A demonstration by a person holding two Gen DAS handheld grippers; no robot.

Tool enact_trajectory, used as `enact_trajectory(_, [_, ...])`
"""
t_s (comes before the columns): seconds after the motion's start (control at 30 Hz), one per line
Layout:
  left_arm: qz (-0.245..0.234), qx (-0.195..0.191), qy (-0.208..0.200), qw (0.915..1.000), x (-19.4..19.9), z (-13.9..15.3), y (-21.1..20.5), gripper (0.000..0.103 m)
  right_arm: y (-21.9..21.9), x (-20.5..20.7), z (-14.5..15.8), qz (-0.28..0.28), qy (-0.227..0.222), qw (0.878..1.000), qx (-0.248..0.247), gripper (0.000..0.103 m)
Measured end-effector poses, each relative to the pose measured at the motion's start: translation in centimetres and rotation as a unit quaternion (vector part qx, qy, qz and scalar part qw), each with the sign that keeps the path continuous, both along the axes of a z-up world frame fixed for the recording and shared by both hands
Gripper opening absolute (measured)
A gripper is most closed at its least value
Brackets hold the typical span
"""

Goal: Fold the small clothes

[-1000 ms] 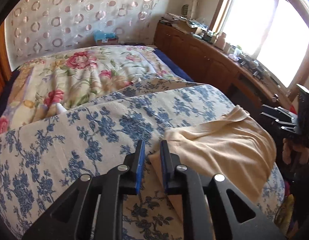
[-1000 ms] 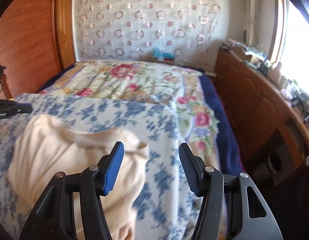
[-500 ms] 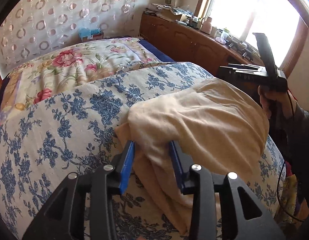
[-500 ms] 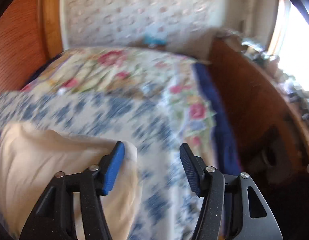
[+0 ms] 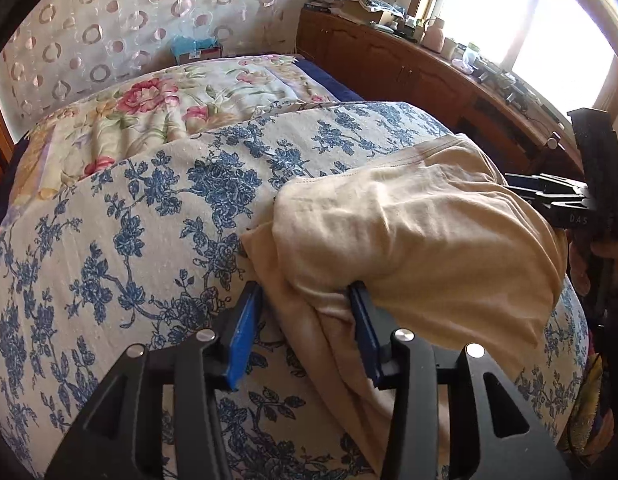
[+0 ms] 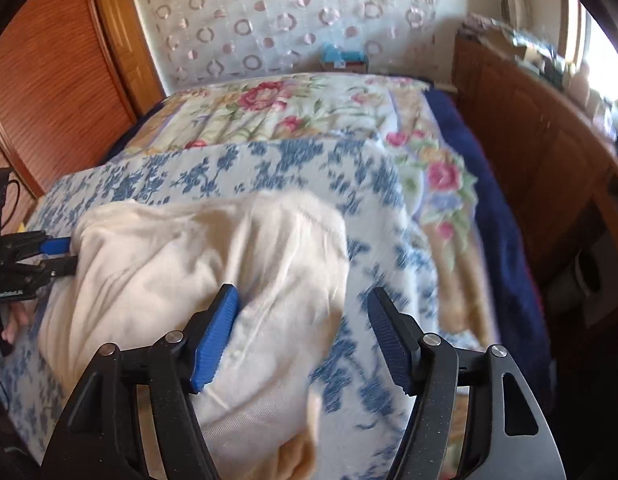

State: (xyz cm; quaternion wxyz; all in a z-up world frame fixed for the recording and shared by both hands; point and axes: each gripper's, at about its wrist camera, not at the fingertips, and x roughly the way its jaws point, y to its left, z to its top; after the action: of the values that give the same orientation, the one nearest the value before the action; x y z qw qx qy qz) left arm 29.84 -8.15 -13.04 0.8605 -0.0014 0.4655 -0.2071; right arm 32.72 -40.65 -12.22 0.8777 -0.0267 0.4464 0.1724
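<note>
Garment (image 5: pixel 421 240): cream knit, folded over itself, rumpled, on the blue-flowered bedspread (image 5: pixel 129 240). Left tongs (image 5: pixel 305 320) opening, a loose fold of cloth between the pads. Right tongs (image 6: pixel 305 332) opening, wide, straddling the garment's edge without pinching.

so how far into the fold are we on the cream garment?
Done: one fold looks laid, with an upper layer of the cream garment lying doubled over a lower layer on the blue floral cover.
In hand: the left gripper is letting go, jaws opening with the folded edge between them; the right gripper jaws are opening too, straddling the other edge.
Left: it's still puffy and loose, so probably another fold and flattening.
</note>
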Motion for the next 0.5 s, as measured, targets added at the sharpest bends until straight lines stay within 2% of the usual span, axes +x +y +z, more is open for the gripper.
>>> enact_trajectory(0.13, [-0.002,-0.02,0.009,0.9998,0.4,0.1,0.0,0.043,-0.4,0.7,-0.7,-0.007,0.018,0.999,0.035,0.072])
enact_trajectory(0.2, [-0.012,-0.036,0.012,0.9992,0.4,0.1,0.0,0.031,-0.3,0.7,-0.6,-0.006,0.016,0.999,0.041,0.072])
enact_trajectory(0.23, [-0.019,-0.043,0.013,0.9988,0.3,0.1,-0.2,0.021,-0.2,0.6,-0.5,-0.002,0.014,0.999,0.046,0.062])
enact_trajectory(0.27, [-0.021,-0.043,0.01,0.9988,0.2,0.1,-0.3,0.017,0.2,0.5,-0.5,0.014,0.017,0.998,0.057,0.05])
enact_trajectory(0.3, [-0.023,-0.042,0.007,0.9988,0.1,0.2,-0.5,0.014,0.7,0.5,-0.6,0.026,0.018,0.998,0.058,0.05])
enact_trajectory(0.33, [-0.03,-0.044,0.002,0.9986,-0.1,0.3,-0.5,0.009,1.1,0.5,-0.6,0.031,0.015,0.998,0.053,0.045])
enact_trajectory(0.37, [-0.035,-0.051,-0.004,0.9981,-0.3,0.6,-0.6,0.007,1.4,0.5,-0.6,0.043,0.02,0.997,0.065,0.024])
enact_trajectory(0.4, [-0.039,-0.056,-0.01,0.9976,-0.6,0.9,-0.5,0.007,1.7,0.4,-0.6,0.053,0.025,0.995,0.077,0.021])
enact_trajectory(0.5, [-0.041,-0.078,-0.036,0.9954,-1.8,2.8,-0.1,0.006,3.1,-0.8,0.3,0.063,-0.015,0.997,0.043,0.014])
